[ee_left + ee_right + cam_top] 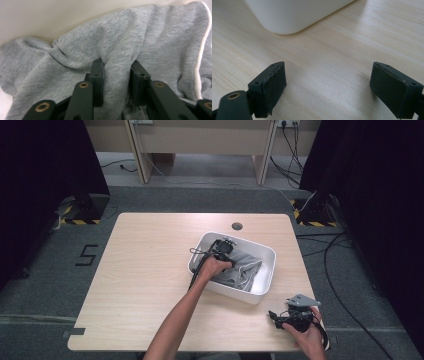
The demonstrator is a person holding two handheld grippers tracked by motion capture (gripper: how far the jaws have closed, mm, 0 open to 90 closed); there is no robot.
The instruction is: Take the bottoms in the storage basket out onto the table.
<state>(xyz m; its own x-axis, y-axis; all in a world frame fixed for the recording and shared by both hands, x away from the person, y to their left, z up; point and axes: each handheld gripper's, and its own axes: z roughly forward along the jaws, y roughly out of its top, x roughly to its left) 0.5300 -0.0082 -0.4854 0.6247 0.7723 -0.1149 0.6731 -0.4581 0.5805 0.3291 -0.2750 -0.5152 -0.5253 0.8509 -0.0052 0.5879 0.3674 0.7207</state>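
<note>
We observe the table (pixel 145 270), a light wood surface, with a white tub (pixel 264 287) standing right of its centre. The tub's long axis runs from upper left to lower right in the high view.

Inside the tub lies the grey garment (pixel 239 269), a soft, heathered knit fabric, crumpled and folded. It fills the tub floor, and its bulk stretches along the tub's long axis. In the left gripper view we see a narrow white trim (pixel 202 47) running along one edge of the garment (pixel 75 57), at the right of that view. The fabric bunches into ridges that rise away from the jaws toward the tub's white wall (pixel 50 17).

The left gripper (pixel 222 251) reaches down into the tub at its upper-left end, over the garment. In the left gripper view, we see the left gripper (pixel 117 75) clamped on a raised fold of the garment: both pads press into the fabric, which stands as a ridge between them.

The right gripper (pixel 295 317) rests near the table's lower-right corner, well apart from the garment. In the right gripper view, we see the right gripper (pixel 328 82) with jaws wide apart over bare wood, a rounded corner of the tub (pixel 287 17) ahead.
</note>
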